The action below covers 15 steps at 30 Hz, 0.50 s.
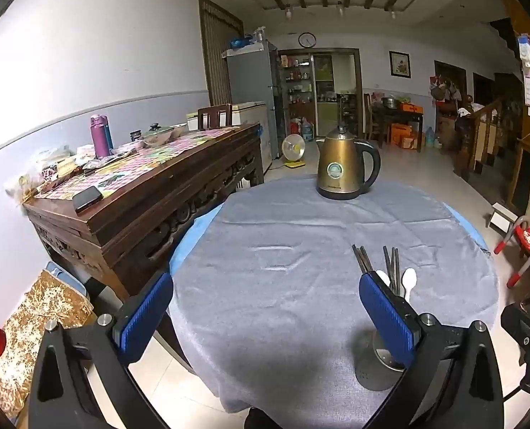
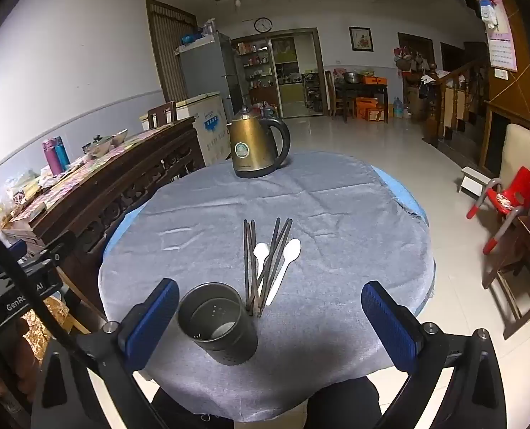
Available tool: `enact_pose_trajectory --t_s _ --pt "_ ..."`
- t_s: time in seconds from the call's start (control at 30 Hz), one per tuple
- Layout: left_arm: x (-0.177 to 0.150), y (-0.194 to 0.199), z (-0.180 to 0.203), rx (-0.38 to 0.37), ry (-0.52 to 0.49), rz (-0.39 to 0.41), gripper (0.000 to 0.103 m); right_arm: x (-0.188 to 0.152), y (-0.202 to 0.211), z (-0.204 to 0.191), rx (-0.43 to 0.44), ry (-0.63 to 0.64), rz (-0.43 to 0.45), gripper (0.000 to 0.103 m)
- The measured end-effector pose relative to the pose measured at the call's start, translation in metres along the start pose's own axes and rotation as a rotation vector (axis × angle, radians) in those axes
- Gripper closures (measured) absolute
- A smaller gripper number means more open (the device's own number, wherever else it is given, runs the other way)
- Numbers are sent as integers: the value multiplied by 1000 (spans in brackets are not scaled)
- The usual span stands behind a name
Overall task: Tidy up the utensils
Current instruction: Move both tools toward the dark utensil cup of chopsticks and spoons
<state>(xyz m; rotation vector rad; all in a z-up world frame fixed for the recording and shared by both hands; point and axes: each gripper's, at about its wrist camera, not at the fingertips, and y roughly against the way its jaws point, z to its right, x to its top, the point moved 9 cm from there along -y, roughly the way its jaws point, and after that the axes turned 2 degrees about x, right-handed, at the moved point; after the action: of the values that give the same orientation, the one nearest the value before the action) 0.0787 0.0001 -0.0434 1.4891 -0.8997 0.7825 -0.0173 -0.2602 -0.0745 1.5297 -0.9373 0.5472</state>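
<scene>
Covering the round bench (image 2: pixel 336 214) is a grey cloth (image 2: pixel 211 221), with a blue underlayer showing at the edges. A long carved wooden sideboard (image 1: pixel 139 207) stands to the left of the bench, loaded with bottles, dishes and a dark phone. A brass-coloured electric kettle (image 2: pixel 256 146) stands upright at the far edge of the bench, handle to the right.

Near the front edge of the bench stands a dark cylindrical utensil holder (image 2: pixel 216 321), upright, with a perforated floor visible inside and nothing standing in it. In the left wrist view the holder is largely hidden behind the right finger of the left claw.

Just to the right of and beyond the holder, the utensils lie flat on the cloth:
- Dark chopsticks (image 2: pixel 250 261), several, lengthwise from near to far, their near ends just beside the holder rim.
- Two white plastic spoons (image 2: pixel 284 268), bowls pointing far, one among the chopsticks and one at their right side.

Left claw (image 1: pixel 265 307): jaws spread wide, nothing between the blue pads, hovering over the near-left part of the bench.
Right claw (image 2: pixel 270 316): jaws spread wide, gripping nothing; the holder and the near ends of the chopsticks appear between its fingers, untouched.
</scene>
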Motion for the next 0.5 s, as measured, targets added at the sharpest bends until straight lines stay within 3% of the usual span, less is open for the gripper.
enact_pose_trajectory --t_s 0.5 --pt "5 1 -14 -3 -2 -6 0 -2 -2 -3 12 -8 -1 0"
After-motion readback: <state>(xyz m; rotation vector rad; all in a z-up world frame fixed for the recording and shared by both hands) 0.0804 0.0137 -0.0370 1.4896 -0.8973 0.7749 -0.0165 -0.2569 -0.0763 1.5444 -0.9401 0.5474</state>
